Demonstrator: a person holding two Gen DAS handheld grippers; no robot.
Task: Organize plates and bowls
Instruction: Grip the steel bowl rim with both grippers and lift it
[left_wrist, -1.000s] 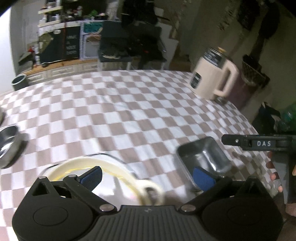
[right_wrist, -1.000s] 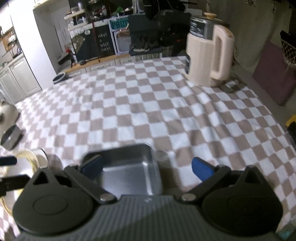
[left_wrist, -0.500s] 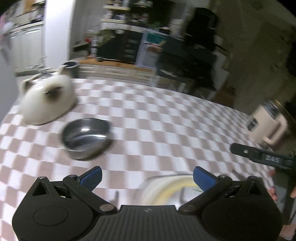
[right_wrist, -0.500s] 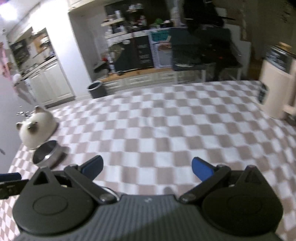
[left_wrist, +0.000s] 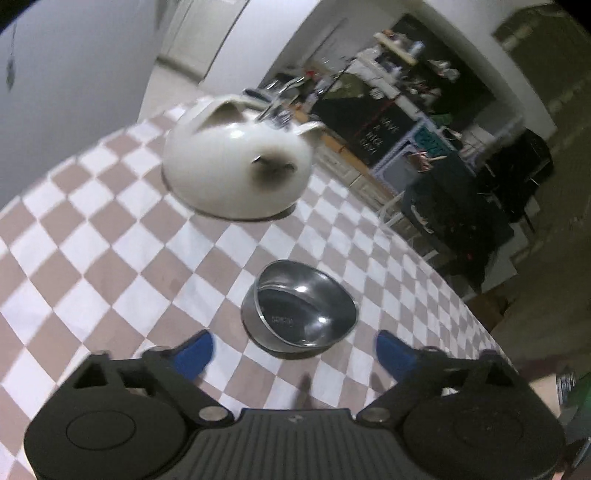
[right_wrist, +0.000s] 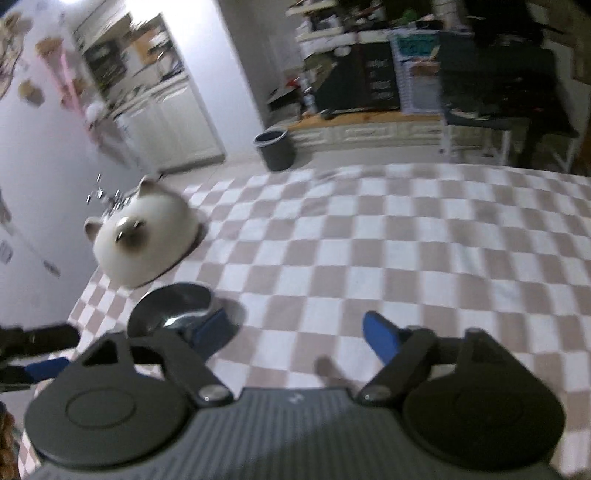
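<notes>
A round steel bowl (left_wrist: 301, 310) sits on the checkered tablecloth just ahead of my left gripper (left_wrist: 295, 356), which is open and empty, its blue fingertips (left_wrist: 194, 354) wider than the bowl. The bowl also shows in the right wrist view (right_wrist: 171, 306), left of my right gripper (right_wrist: 295, 338), which is open and empty above the cloth. My left gripper shows at the right wrist view's left edge (right_wrist: 40, 354).
A white cat-shaped dome (left_wrist: 236, 170) stands on the table beyond the bowl; it also shows in the right wrist view (right_wrist: 144, 247). The table (right_wrist: 406, 240) ends near the dome. A grey bin (right_wrist: 275, 149) and cabinets stand on the floor behind.
Both grippers have swung left, from the square steel tray and cream plate to the round bowl and cat dome. The left gripper is now close over the bowl.
</notes>
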